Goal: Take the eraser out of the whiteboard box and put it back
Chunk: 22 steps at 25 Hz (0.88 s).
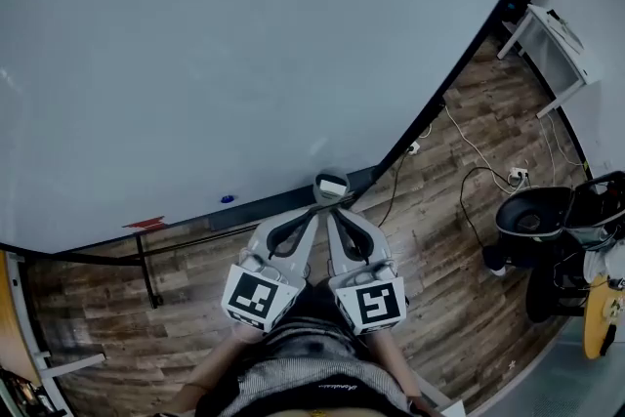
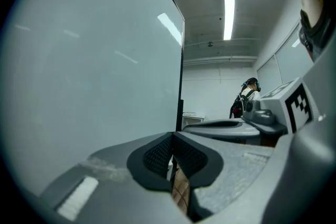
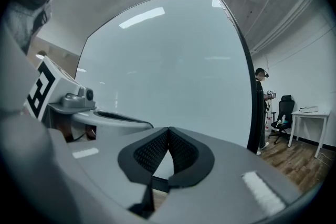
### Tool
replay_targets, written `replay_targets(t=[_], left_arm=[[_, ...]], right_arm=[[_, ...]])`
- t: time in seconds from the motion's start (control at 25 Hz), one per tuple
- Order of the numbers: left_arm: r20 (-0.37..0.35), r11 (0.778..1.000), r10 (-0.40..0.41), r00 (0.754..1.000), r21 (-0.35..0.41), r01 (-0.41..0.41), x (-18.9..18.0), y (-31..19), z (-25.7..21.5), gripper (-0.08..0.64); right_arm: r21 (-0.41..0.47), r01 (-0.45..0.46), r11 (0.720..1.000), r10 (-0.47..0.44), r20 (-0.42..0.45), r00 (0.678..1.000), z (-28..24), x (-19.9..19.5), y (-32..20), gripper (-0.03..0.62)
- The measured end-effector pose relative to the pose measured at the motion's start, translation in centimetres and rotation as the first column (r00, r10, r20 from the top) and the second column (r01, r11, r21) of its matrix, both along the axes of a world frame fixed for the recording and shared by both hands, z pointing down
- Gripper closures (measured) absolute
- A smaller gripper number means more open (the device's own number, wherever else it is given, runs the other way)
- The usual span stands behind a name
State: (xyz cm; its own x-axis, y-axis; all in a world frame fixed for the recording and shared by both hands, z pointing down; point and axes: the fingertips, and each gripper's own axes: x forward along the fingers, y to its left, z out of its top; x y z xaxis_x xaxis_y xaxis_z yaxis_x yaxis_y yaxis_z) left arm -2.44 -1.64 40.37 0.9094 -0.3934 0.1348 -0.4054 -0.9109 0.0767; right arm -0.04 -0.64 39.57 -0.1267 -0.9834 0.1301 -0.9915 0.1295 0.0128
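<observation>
**Both jaws shut and empty, tips at the whiteboard box**

The eraser cannot be picked out in any view. In the head view the whiteboard box (image 1: 332,185) is a small grey open-topped tray with a paler patch inside. It is too small to tell whether that patch is the eraser. Both gripper views fill their lower half with their own grey jaws, and neither view shows the box.

At 9 o'clock in the head view, a red strip (image 1: 146,224) and a blue dot (image 1: 227,199) sit by the dark rail (image 1: 256,208) under the whiteboard (image 1: 244,44). Both are too small to identify. The board takes up the whole upper left of that view and is cut off by the frame.

The left gripper (image 1: 317,208) points to 12 o'clock. Its 2 black pads meet at the tip with nothing between them, so it is closed and holds nothing. The right gripper (image 1: 333,210) lies just beside it, also aimed at 12 o'clock, its jaws likewise pressed together and empty. The 2 tips converge just below the box, at its 6 o'clock. Whether they touch it cannot be told.

The box itself sits on the rail near the board's lower right end.

Toward 3 o'clock, cables (image 1: 479,156) trail over the wooden floor (image 1: 430,259) to a black office chair (image 1: 532,215). At 1 o'clock a white table (image 1: 555,54) is partly cut off. A distant person (image 2: 248,96) in the left gripper view is too small for detail.
</observation>
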Motion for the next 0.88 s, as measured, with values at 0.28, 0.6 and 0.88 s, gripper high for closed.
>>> replay_targets(t=[0.28, 0.6, 0.88], left_arm=[[0.006, 0.996, -0.074, 0.997, -0.046, 0.075, 0.1, -1.8, 0.7, 0.558], [-0.013, 0.978, -0.207, 0.978, -0.025, 0.207, 1.1, -3.8, -0.7, 0.558], [-0.028, 0.953, -0.301, 0.953, -0.034, 0.3, 1.8, -4.4, -2.1, 0.558]], right_arm=[[-0.014, 0.054, 0.998, -0.054, 0.021, 0.998, 0.9, 0.9, -2.1, 0.589], [-0.004, 0.212, 0.977, -0.212, 0.009, 0.977, -0.5, 1.7, -4.5, 0.589], [0.007, 0.293, 0.956, -0.293, 0.008, 0.956, -1.6, 2.7, -5.6, 0.589]])
